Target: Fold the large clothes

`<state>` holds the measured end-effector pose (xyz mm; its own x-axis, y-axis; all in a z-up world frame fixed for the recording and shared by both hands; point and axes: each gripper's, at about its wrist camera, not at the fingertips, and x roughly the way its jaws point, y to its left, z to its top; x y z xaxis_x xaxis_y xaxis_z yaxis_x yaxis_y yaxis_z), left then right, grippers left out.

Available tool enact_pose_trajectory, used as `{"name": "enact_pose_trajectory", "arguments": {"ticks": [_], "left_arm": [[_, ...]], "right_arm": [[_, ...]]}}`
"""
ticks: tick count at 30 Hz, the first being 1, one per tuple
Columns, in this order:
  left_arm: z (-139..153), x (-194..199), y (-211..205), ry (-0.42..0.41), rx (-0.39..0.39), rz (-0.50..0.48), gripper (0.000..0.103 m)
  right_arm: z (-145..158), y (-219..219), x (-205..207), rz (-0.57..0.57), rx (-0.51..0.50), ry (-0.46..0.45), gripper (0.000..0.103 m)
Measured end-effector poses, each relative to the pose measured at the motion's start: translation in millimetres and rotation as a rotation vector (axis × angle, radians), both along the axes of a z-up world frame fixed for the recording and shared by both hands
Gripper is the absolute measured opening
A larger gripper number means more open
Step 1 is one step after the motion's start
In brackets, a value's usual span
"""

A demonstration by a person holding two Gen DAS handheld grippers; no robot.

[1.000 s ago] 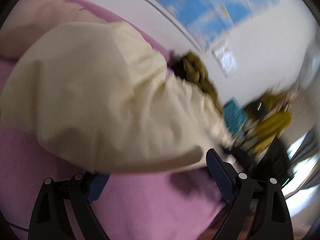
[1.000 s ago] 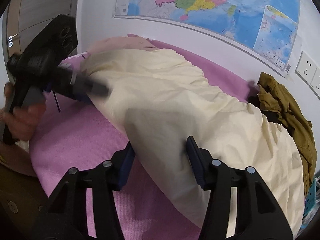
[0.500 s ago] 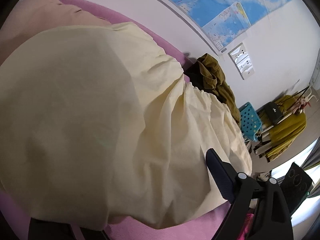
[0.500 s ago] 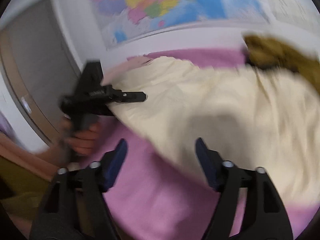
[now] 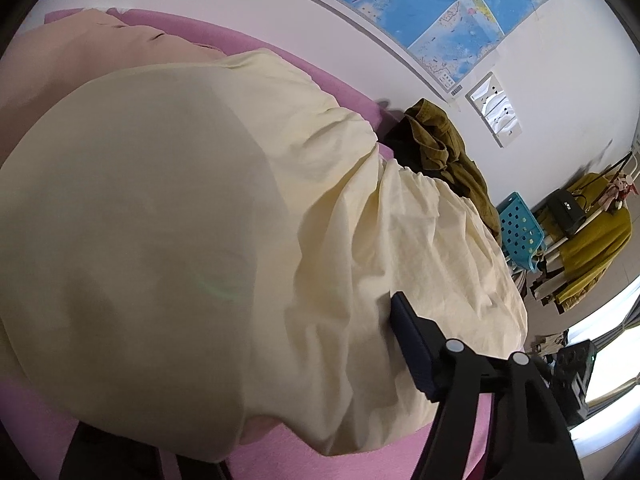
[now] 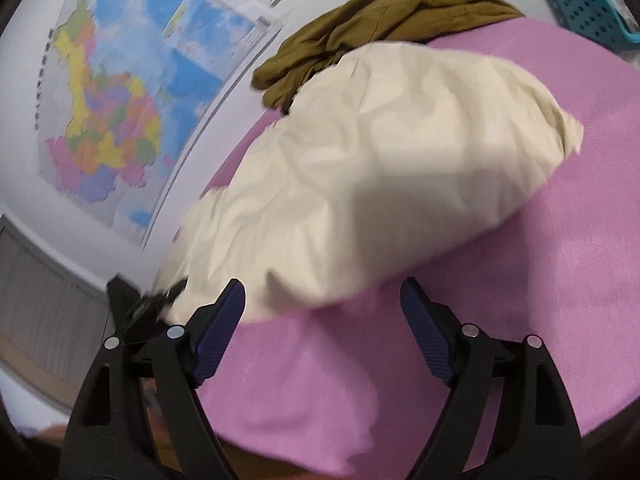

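Observation:
A large cream garment (image 5: 200, 220) lies bunched on the pink bed sheet (image 5: 360, 456). It drapes over my left gripper (image 5: 248, 360) and hides the left finger; only the right finger (image 5: 416, 352) shows, against the cloth. Its jaws are closing with cloth between them and still stand wide apart. The right wrist view shows the garment (image 6: 380, 168) as a folded mound, with the left gripper (image 6: 136, 300) a dark blur at its left end. My right gripper (image 6: 322, 286) is opening over the sheet (image 6: 520, 320) at the garment's near edge, with nothing between its fingers.
An olive garment (image 5: 440, 148) (image 6: 380, 12) lies crumpled by the wall behind the cream one. A peach cloth (image 5: 80, 60) lies at the bed's far left. Past the bed stand a blue perforated basket (image 5: 520, 232) (image 6: 588, 4) and a rack with yellow clothing (image 5: 592, 248).
The right gripper let go of the cream garment, widened and swung with a roll toward its other end. The cloth came to drape over the left gripper, whose jaws narrowed.

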<state>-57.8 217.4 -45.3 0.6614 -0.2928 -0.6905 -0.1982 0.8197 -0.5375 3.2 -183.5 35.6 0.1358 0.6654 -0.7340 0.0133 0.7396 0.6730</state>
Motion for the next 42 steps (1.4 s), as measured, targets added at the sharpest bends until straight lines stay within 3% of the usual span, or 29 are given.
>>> {"name": "enact_pose_trajectory", "arguments": {"ticks": [3, 7, 12, 15, 18, 21, 23, 25, 27, 28, 32, 34, 37, 42], "left_arm": [[-0.3, -0.8, 1.8, 0.003, -0.010, 0.001, 0.064], [-0.4, 2.7, -0.4, 0.011, 0.000, -0.001, 0.066], [0.2, 7.9, 0.8, 0.013, 0.027, 0.019, 0.075], [0.2, 8.9, -1.4, -0.001, 0.093, 0.039, 0.081], [-0.8, 12.0, -3.1, -0.011, 0.096, 0.033, 0.088], [0.1, 19.5, -7.5, 0.010, 0.120, 0.030, 0.090], [1.0, 25.0, -8.2, 0.031, 0.137, 0.035, 0.086], [1.6, 29.0, -6.7, 0.049, 0.141, 0.032, 0.073], [1.4, 31.4, -2.5, 0.066, 0.128, 0.031, 0.063], [1.4, 31.8, -1.0, 0.072, 0.128, 0.028, 0.058], [1.8, 31.3, -0.7, 0.072, 0.133, 0.025, 0.056], [4.9, 31.2, -4.2, 0.066, 0.158, 0.021, 0.044], [18.2, 28.7, -4.1, 0.045, 0.186, 0.022, 0.022], [46.8, 29.4, -0.4, 0.001, 0.181, -0.013, 0.015]], "right_arm": [[-7.0, 10.4, 8.3, -0.046, -0.050, -0.023, 0.081], [-13.7, 29.9, 17.9, -0.095, -0.106, -0.086, 0.093], [-21.5, 41.9, 28.1, -0.175, -0.108, -0.129, 0.093], [-21.4, 44.3, 26.5, -0.163, -0.136, -0.115, 0.090], [-22.3, 47.4, 27.1, -0.122, -0.140, -0.107, 0.090], [-25.6, 47.8, 35.6, -0.143, -0.084, -0.102, 0.090], [-31.9, 49.2, 43.1, -0.156, -0.050, -0.099, 0.079], [-38.2, 53.1, 49.9, -0.131, -0.050, -0.084, 0.054], [-46.5, 49.1, 55.5, -0.130, 0.016, -0.045, 0.044], [-47.7, 44.9, 57.6, -0.139, 0.036, -0.029, 0.042], [-48.2, 42.1, 59.4, -0.126, 0.068, -0.020, 0.042], [-42.5, 45.3, 60.4, -0.099, 0.054, -0.037, 0.029], [-19.2, 52.2, 64.0, -0.053, 0.067, -0.099, 0.019], [36.1, 71.4, 77.6, 0.008, 0.105, -0.226, 0.016]]}}
